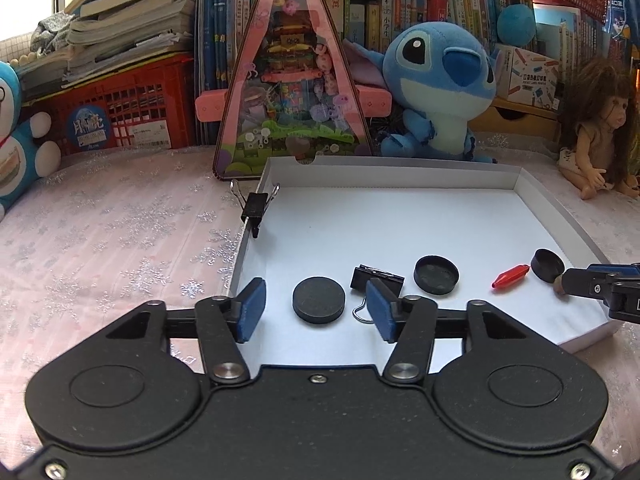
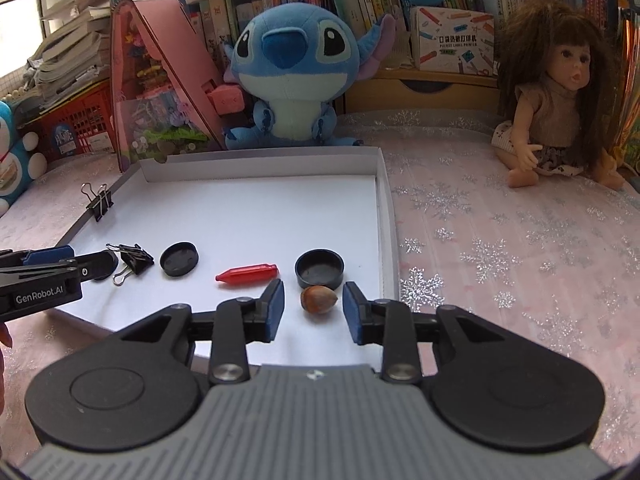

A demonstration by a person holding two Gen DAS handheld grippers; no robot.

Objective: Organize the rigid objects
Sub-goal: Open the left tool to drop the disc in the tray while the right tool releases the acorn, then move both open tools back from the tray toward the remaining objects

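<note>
A shallow white tray [image 1: 400, 178] holds the small items. My left gripper [image 1: 316, 304] is open, and a flat black disc [image 1: 319, 300] lies on the tray floor between its blue pads without touching them. My right gripper [image 2: 314, 302] is open too, its pads standing either side of a brown hazelnut [image 2: 319, 299] with a gap on both sides. Just beyond the nut sits an upturned black cap [image 2: 319, 268]. To its left lie a red crayon-shaped piece [image 2: 246, 273], a second black cap [image 2: 179, 259] and a black binder clip [image 2: 134, 262].
Another binder clip [image 1: 254, 206] is clamped on the tray's left wall. A blue plush [image 1: 436, 92], a pink triangular toy box [image 1: 292, 92], a red crate [image 1: 120, 108] and a doll [image 2: 560, 108] stand behind and beside the tray. A pink snowflake cloth [image 2: 500, 240] covers the table.
</note>
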